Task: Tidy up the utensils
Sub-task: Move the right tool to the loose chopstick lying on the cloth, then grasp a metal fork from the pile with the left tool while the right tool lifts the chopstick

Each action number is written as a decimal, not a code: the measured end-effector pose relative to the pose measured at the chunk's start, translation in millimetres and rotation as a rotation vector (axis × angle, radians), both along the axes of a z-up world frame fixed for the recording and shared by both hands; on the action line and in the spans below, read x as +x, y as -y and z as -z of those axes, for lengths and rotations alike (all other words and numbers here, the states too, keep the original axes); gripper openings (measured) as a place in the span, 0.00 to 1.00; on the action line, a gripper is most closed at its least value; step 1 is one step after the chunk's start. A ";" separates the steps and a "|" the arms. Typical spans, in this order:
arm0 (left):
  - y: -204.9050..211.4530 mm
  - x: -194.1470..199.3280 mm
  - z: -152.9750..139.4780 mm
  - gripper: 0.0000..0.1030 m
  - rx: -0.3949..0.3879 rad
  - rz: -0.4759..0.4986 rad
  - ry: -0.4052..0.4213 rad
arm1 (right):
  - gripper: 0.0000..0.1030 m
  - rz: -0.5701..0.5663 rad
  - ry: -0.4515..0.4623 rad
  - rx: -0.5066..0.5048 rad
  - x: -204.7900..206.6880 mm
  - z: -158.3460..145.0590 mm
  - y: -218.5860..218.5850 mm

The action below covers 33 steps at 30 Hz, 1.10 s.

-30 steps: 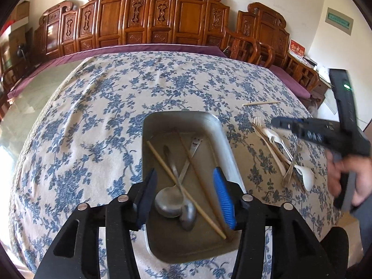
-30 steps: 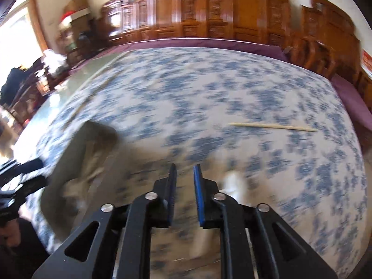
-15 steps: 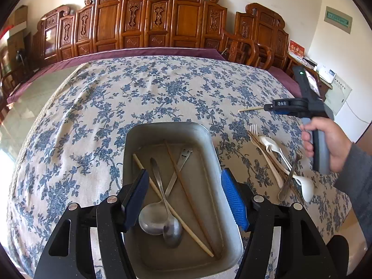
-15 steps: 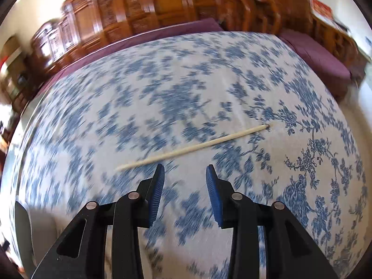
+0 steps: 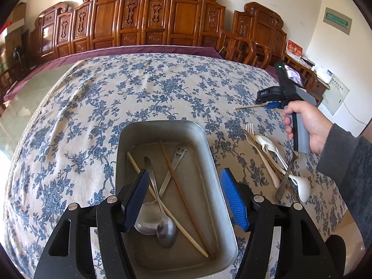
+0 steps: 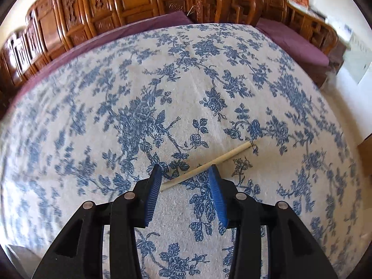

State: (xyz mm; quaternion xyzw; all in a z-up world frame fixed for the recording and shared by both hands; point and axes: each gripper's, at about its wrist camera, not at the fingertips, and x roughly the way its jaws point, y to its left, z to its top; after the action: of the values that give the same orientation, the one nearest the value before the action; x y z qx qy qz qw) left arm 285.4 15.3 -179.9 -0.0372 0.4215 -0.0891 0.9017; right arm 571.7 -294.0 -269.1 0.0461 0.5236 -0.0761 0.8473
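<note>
My right gripper (image 6: 184, 174) – ribbed blue pads opening, pale round wooden chopstick (image 6: 210, 162) between, ungripped, on blue-floral woven tablecloth (image 6: 162, 81). My left gripper (image 5: 184, 186) open over dull rectangular metal tray (image 5: 216, 186).

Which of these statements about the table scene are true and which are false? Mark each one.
1. The metal tray holds two spoons and chopsticks. True.
2. A lone chopstick lies on the tablecloth between the pads of the right gripper. True; its jaws are opening and nothing is gripped.
3. The left gripper is clamped on a spoon. False; it hangs open above the tray, holding nothing.
4. The fork lies inside the tray. False; it lies on the cloth to the tray's right, with the white spoons.
</note>
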 end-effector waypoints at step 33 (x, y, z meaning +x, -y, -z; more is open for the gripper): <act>64.4 -31.4 -18.3 0.59 0.015 0.123 0.073 | 0.06 -0.344 0.177 -0.021 -133.3 -103.1 9.6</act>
State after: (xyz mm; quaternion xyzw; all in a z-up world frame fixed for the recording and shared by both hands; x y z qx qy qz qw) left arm 254.1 -49.1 -161.6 -0.0014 0.3902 -0.1425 0.9096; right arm 438.4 -303.6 -166.0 -0.0466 0.4464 0.0687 0.8910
